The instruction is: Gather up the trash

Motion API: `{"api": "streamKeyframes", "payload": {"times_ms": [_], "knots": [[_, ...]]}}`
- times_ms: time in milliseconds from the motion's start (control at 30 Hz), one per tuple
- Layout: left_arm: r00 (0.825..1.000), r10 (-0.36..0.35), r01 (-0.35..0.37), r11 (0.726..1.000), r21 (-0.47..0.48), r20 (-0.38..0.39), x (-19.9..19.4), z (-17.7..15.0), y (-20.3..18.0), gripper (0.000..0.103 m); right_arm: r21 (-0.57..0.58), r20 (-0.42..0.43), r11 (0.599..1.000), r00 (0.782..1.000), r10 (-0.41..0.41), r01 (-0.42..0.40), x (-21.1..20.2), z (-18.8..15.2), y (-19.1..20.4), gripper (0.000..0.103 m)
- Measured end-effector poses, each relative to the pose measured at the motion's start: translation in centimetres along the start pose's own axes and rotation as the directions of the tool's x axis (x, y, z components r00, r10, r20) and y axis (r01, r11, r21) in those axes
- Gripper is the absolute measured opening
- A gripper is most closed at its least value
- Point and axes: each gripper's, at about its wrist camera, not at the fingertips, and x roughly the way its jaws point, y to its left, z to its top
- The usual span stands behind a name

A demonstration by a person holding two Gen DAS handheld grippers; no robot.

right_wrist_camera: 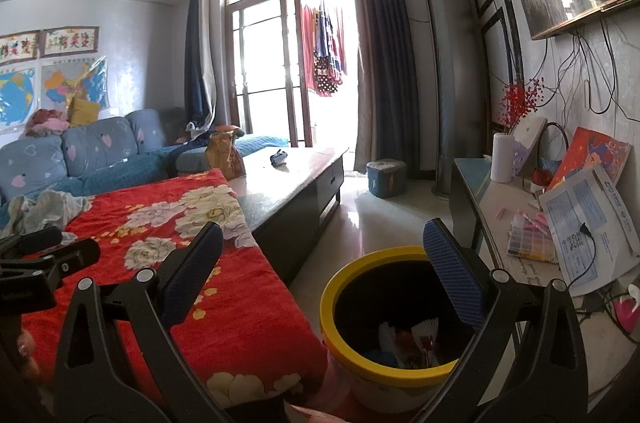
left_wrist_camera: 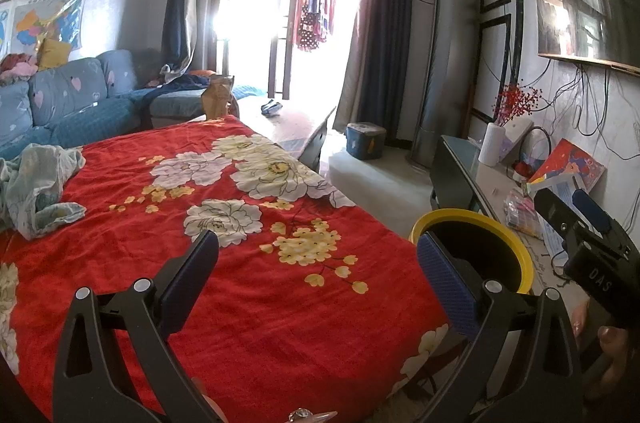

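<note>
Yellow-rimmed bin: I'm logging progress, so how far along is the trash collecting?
Seemingly near the end. The yellow-rimmed bin already holds several pieces of trash. Nothing is in hand: the left gripper and right gripper are both open and empty. The red floral cloth shows no litter, only a crumpled garment.

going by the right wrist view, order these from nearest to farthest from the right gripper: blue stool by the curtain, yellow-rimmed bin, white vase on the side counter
From the right gripper, both fingers open and empty:
1. Yellow-rimmed bin, just below and ahead on the floor, trash inside.
2. White vase, ahead to the right on the side counter.
3. Blue stool, farthest, on the floor by the curtain.
</note>
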Motion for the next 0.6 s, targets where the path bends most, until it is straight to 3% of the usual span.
{"api": "streamKeyframes", "payload": {"times_ms": [367, 600], "knots": [[1.0, -0.001, 0.001, 1.0, 0.0, -0.003, 0.1, 0.0, 0.0, 0.097, 0.0, -0.004, 1.0, 1.0, 0.001, -0.001, 0.0, 0.0, 0.1, 0.092], [0.996, 0.012, -0.013, 1.0, -0.012, -0.083, 0.6, -0.6, 0.6, 0.097, -0.001, -0.062, 0.998, 0.996, 0.057, -0.057, 0.9, -0.2, 0.9, 0.092]]}}
